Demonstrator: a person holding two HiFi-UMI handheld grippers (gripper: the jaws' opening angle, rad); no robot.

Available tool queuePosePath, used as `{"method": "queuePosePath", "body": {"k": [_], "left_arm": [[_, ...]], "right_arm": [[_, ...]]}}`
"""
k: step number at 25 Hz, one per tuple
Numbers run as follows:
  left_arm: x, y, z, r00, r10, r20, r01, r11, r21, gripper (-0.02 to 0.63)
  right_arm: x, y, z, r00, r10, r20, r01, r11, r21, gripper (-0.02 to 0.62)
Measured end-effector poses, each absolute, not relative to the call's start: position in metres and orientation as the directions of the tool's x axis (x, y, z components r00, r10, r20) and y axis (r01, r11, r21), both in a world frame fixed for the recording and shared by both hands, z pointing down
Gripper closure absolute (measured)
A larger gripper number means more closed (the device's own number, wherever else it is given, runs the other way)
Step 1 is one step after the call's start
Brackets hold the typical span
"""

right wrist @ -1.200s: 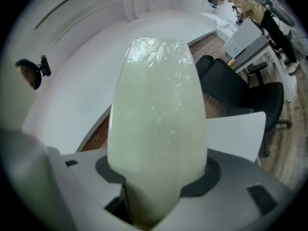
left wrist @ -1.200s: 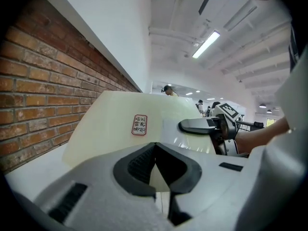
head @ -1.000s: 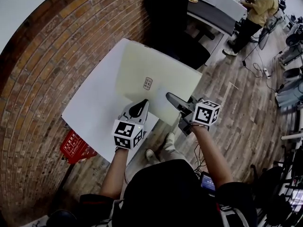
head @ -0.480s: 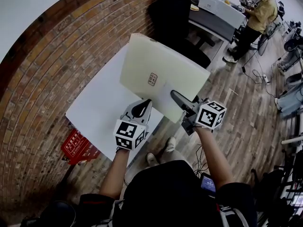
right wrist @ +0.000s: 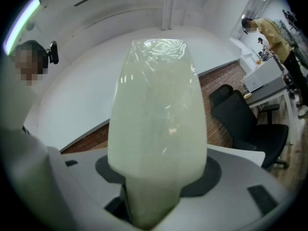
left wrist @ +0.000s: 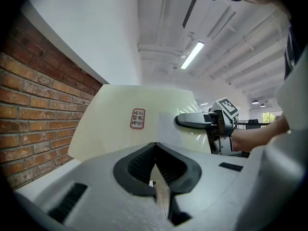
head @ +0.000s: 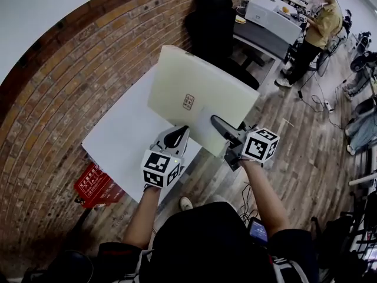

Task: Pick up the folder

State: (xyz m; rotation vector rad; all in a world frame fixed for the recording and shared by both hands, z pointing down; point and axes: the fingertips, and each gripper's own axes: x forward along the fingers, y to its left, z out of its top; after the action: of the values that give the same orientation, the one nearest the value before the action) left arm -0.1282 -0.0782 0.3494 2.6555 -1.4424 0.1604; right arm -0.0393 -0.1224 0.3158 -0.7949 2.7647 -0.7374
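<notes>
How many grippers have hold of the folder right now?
2. The left gripper pinches the near edge of the folder at its left; the right gripper clamps that edge further right.

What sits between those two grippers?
Only the near edge of the cream folder, clamped by both the left gripper and the right gripper; the head view shows it.
</notes>
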Motion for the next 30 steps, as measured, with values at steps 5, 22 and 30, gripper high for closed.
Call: {"method": "queuePosePath", "body": {"k": [5, 22, 30], "left_arm": [[-0.105, -0.076, 0.340, 0.530, -0.836, 0.145, -0.847, -0.529, 0.044, 0.589], [-0.030, -0.039, 0.312, 0.489, -0.865, 0.117, -0.872, -0.490, 0.022, 0.589], [-0.002, -0.016, 0.301, 0.453, -0.886, 0.099, -0.890, -0.456, -0.003, 0.589]], "right_arm": [[-0.011, -0.122, 0.306, -0.842, -0.536, -0.057, -0.435, 0.739, -0.515, 0.318], [0.060, -0.086, 0.273, -0.864, -0.491, -0.111, -0.386, 0.788, -0.479, 0.318], [0.080, -0.064, 0.269, -0.884, -0.450, -0.127, -0.347, 0.813, -0.467, 0.318]]}}
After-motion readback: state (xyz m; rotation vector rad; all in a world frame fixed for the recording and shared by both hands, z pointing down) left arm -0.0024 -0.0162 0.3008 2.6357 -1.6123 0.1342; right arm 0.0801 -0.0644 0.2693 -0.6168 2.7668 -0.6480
